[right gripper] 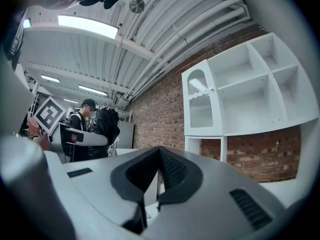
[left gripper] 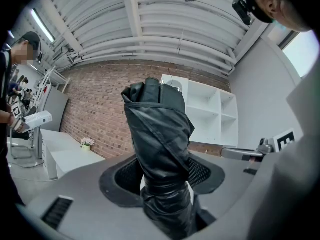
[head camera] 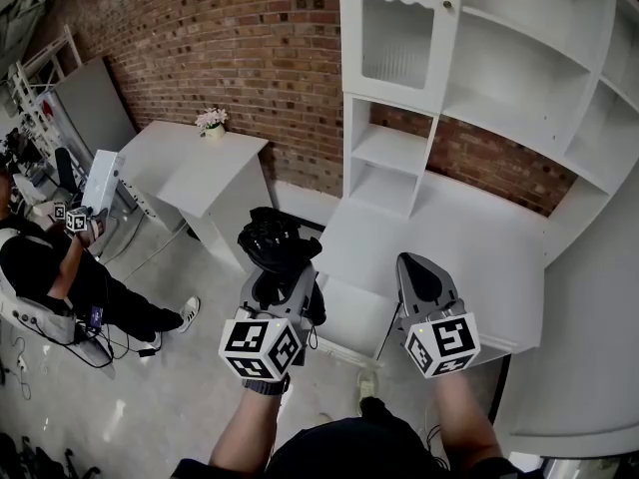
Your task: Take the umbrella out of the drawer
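The folded black umbrella [head camera: 272, 242] is held upright in front of the white cabinet, its bundled fabric rising above my left gripper [head camera: 285, 270]. In the left gripper view the umbrella [left gripper: 160, 144] fills the centre, and the left gripper [left gripper: 162, 178] is shut on its lower part, both pads pressed against it. My right gripper [head camera: 424, 270] hovers beside it over the desk's front edge. In its own view the right gripper [right gripper: 159, 173] is shut with nothing between the pads. The umbrella [right gripper: 104, 126] also shows at the left of that view.
A white desk top [head camera: 469, 247] with open shelves [head camera: 394, 163] and a glass-door cupboard [head camera: 397, 38] stands against the brick wall [head camera: 240, 58]. Its drawer front [head camera: 351, 319] lies below my grippers. A white table [head camera: 190, 168] with a small flower pot [head camera: 212, 123] is at left, near a seated person [head camera: 50, 267].
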A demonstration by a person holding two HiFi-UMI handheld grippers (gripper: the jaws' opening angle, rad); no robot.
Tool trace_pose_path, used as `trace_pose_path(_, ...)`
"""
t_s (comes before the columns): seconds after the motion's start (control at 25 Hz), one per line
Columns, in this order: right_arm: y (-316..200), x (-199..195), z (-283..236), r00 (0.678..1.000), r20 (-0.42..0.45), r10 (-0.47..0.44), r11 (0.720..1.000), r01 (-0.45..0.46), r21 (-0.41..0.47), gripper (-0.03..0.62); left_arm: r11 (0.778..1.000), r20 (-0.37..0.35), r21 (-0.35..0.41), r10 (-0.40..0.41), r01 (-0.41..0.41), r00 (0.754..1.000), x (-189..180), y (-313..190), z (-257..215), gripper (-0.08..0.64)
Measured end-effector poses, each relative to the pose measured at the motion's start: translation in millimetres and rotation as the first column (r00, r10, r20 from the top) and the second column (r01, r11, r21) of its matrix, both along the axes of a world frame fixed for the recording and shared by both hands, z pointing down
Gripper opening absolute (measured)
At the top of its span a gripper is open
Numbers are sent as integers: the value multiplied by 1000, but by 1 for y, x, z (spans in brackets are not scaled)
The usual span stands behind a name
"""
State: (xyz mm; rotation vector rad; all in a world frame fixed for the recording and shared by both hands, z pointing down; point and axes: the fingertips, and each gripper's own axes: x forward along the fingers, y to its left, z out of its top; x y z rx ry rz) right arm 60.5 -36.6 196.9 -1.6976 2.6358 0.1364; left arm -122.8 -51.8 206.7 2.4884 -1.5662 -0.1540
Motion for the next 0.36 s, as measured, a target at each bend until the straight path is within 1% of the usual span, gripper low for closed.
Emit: trace_pose_path(0.36,-7,-10,7,1000,-11,-5,1000,5,-10,3,1000,3,-9,6,-6,1000,-6,-10,6,233)
